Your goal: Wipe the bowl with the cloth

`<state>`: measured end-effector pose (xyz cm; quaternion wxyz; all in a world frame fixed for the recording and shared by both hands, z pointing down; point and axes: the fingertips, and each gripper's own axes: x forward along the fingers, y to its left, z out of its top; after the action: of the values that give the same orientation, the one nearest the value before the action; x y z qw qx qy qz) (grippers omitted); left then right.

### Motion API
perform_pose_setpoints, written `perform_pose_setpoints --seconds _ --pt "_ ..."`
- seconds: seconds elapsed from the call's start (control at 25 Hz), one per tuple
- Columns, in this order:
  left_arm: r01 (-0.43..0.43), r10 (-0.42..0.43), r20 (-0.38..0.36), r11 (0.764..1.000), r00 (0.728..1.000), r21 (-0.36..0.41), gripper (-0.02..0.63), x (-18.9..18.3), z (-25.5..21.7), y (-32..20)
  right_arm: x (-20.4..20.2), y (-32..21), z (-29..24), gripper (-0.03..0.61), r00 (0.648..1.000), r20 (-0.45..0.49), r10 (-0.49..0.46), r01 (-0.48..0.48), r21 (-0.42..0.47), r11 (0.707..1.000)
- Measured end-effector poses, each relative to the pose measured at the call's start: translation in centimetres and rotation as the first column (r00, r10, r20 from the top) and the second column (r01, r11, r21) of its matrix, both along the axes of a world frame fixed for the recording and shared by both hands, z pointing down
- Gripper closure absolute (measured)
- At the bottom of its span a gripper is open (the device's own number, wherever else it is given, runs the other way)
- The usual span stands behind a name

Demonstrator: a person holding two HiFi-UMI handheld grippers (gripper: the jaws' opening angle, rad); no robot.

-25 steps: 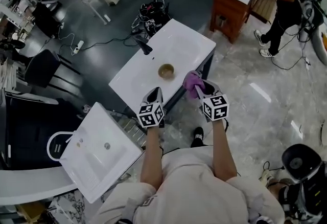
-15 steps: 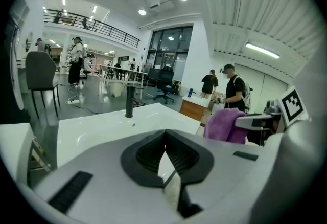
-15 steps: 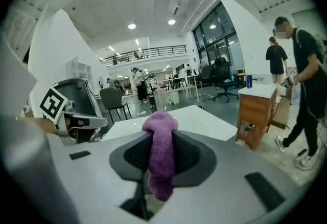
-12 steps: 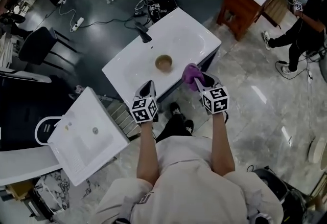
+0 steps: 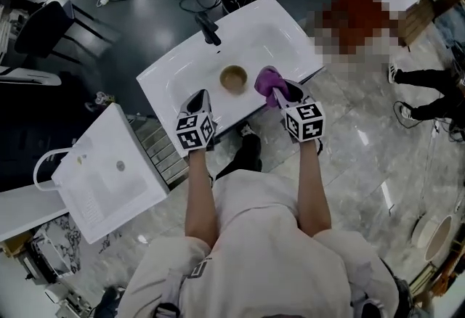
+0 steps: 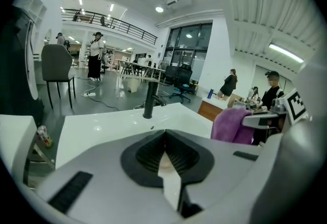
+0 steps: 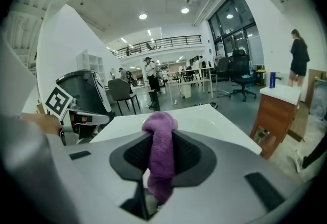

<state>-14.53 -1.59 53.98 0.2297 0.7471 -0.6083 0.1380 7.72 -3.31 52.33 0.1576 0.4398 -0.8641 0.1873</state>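
Note:
A small brown bowl (image 5: pixel 234 78) sits near the middle of a white sink-top table (image 5: pixel 174 77). My right gripper (image 5: pixel 278 89) is shut on a purple cloth (image 5: pixel 267 79), which hangs just right of the bowl at the table's near edge. The cloth (image 7: pixel 159 152) bulges up between the jaws in the right gripper view. My left gripper (image 5: pixel 197 101) hovers over the table's near edge, left of the bowl, with its jaws together and nothing between them (image 6: pixel 164 150). The bowl is hidden in both gripper views.
A black faucet (image 5: pixel 208 28) stands at the table's far side; the faucet (image 6: pixel 149 99) also shows in the left gripper view. A second white sink top (image 5: pixel 109 178) lies to the left. A wooden cabinet (image 7: pixel 278 110) stands to the right. Cables and chairs lie beyond.
The person has walked closer to the table. Both grippers now reach its near edge, and the cloth has come up beside the bowl. Neither grip has changed.

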Motion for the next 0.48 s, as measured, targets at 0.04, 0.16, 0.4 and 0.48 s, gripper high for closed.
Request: perform_pose_setpoints --seconds 0.04,0.16,0.4,0.48 --pt "-0.001 0.001 -0.006 1.000 1.000 -0.004 0.606 -0.5 0.3 -1.1 -0.6 -1.1 0.1 0.492 1.000 -0.008 -0.003 0.003 -0.002 1.000" --pt "-0.024 0.023 -0.016 0.999 1.000 -0.026 0.606 -1.5 2.4 -3.6 -2.4 -3.8 1.3 0.494 0.999 -0.032 -0.022 0.021 -0.023 1.000" --pt "-0.018 0.017 -0.014 0.995 1.000 -0.100 0.606 -0.3 4.3 -5.9 -1.9 -7.2 2.6 0.492 0.994 -0.039 -0.101 0.098 -0.078 0.992" --pt "-0.028 0.026 -0.019 0.991 0.999 -0.130 0.606 0.2 5.2 -6.3 -1.9 -8.5 2.8 0.492 0.992 -0.038 -0.118 0.114 -0.094 0.989"
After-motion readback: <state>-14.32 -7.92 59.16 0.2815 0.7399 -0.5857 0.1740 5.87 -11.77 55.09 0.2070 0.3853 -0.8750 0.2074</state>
